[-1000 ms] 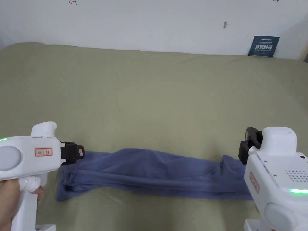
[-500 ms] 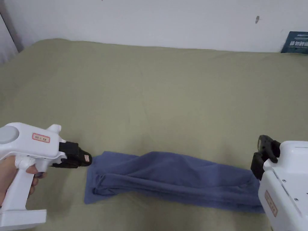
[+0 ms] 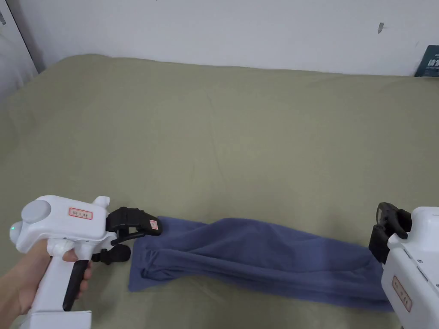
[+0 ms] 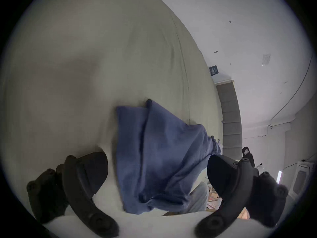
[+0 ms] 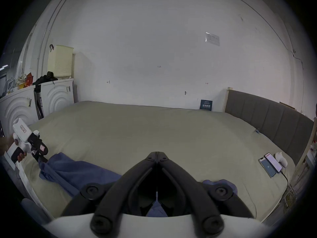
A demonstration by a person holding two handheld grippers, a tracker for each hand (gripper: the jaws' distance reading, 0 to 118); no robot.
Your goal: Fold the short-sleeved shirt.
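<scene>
L gripper (image 3: 137, 240) has opened since a sec ago: jaws were shut near the shirt's left end, now they're spread wide, one above the other, w/ nothing between them. From the left gripper view the blue shirt (image 4: 154, 155) lies just ahead of the open jaws, its near end between their tips but not touched as far as I can tell. Prob means L side is lining up for a fresh grab on that end, i.e. next fold not started yet.

Shirt (image 3: 257, 261) is a long narrow band, already folded lengthwise, lying flat on the olive bedsheet (image 3: 214, 141) near its front edge. A loose ridge runs along it, so it's not neat.

Relative to shirt: L gripper sits just off its left end, top jaw about at the corner. R gripper (image 3: 388, 231) is at the shirt's right end. In the right gripper view its jaws (image 5: 157, 157) meet at the tips, closed, w/ no cloth pinched there; shirt cloth lies under and beside them.

Two phones (image 5: 271, 166) lie well right of the shirt, on the bedsheet.
</scene>
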